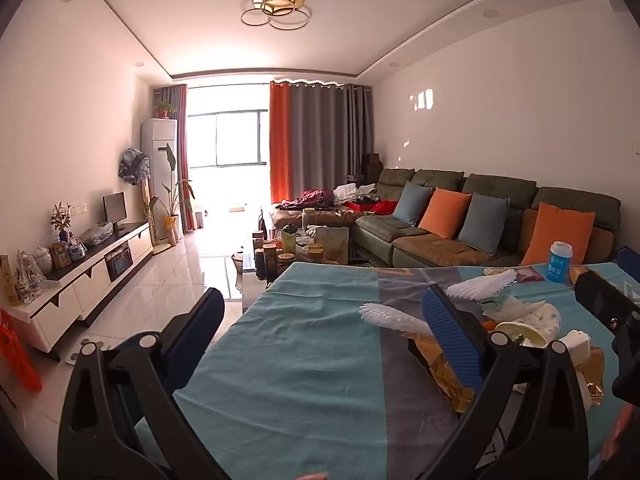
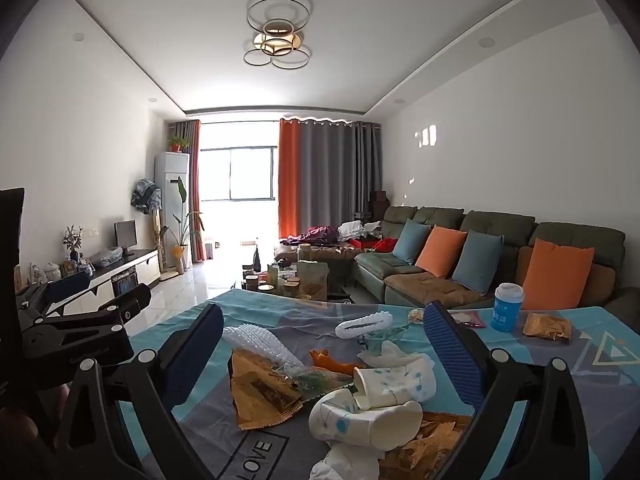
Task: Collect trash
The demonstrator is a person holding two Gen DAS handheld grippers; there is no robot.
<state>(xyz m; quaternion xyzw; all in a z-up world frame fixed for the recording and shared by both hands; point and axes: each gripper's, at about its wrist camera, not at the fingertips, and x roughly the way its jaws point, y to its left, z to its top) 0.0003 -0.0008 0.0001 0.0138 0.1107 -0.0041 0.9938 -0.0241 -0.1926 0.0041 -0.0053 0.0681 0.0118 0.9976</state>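
A pile of trash lies on the blue-and-grey tablecloth (image 2: 560, 360): crushed paper cups (image 2: 394, 384), a gold foil wrapper (image 2: 264, 396), white foam nets (image 2: 364, 324), an orange peel (image 2: 332, 360) and tissue. My right gripper (image 2: 320, 344) is open, its jaws spread wide on either side of the pile, a little above it. My left gripper (image 1: 320, 316) is open and empty over the table's left part. The pile lies to its right, with a foam net (image 1: 396, 318), the gold wrapper (image 1: 440, 364) and a paper cup (image 1: 528, 328) showing in the left wrist view.
A blue canister (image 2: 506, 306) and another gold wrapper (image 2: 546, 326) sit at the table's far right. Beyond the table stand a cluttered coffee table (image 2: 296, 280), a green sofa (image 2: 480, 264) with cushions, and a TV cabinet (image 1: 80, 276) on the left wall.
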